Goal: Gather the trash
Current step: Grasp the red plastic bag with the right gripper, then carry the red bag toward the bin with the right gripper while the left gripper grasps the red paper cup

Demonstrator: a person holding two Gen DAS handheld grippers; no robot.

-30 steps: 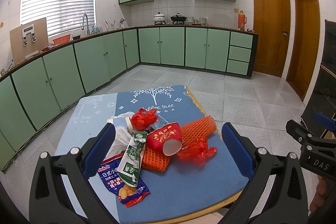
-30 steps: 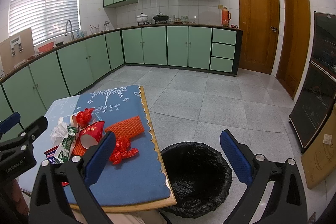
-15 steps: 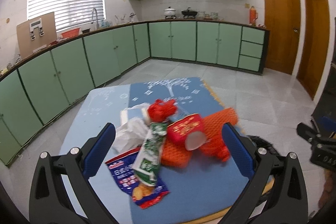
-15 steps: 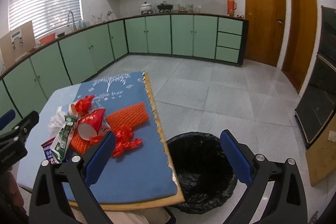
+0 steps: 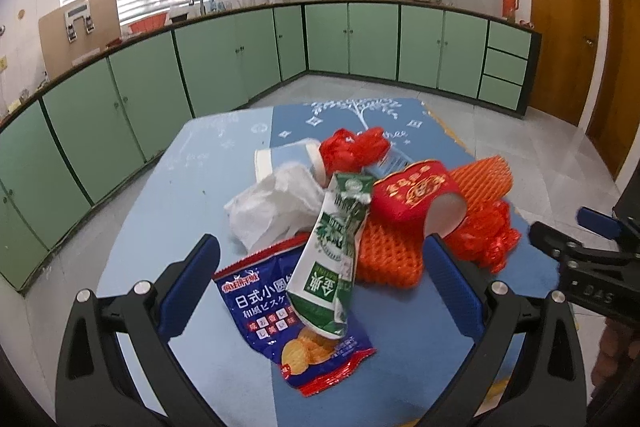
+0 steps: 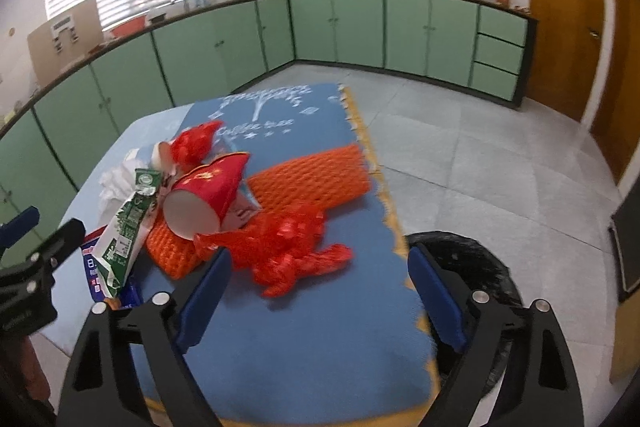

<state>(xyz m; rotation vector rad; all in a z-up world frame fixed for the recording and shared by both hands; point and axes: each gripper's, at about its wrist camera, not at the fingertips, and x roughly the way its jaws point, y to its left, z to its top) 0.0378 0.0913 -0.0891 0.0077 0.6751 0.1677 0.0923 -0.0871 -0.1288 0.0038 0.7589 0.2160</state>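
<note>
A pile of trash lies on the blue table mat (image 5: pixel 208 187): a green milk carton (image 5: pixel 332 247), a blue chip bag (image 5: pixel 280 319), a white crumpled bag (image 5: pixel 272 207), a red paper cup (image 5: pixel 416 195), orange foam nets (image 5: pixel 388 255) and red plastic scraps (image 5: pixel 488 239). My left gripper (image 5: pixel 320 275) is open, its fingers on either side of the carton and chip bag, just above them. My right gripper (image 6: pixel 320 287) is open over the red plastic scrap (image 6: pixel 288 247), beside the red cup (image 6: pixel 208 195). A black-lined trash bin (image 6: pixel 480 267) stands on the floor right of the table.
Green kitchen cabinets (image 5: pixel 224 59) run along the left and far walls. Wooden doors (image 5: pixel 560 27) are at the right. The grey tiled floor (image 6: pixel 480 155) lies around the table. The right gripper's body (image 5: pixel 588 267) shows at the right edge of the left wrist view.
Both grippers have moved down and forward toward the trash pile. The pile now fills the space between the open fingers. Nothing has been taken hold of.
</note>
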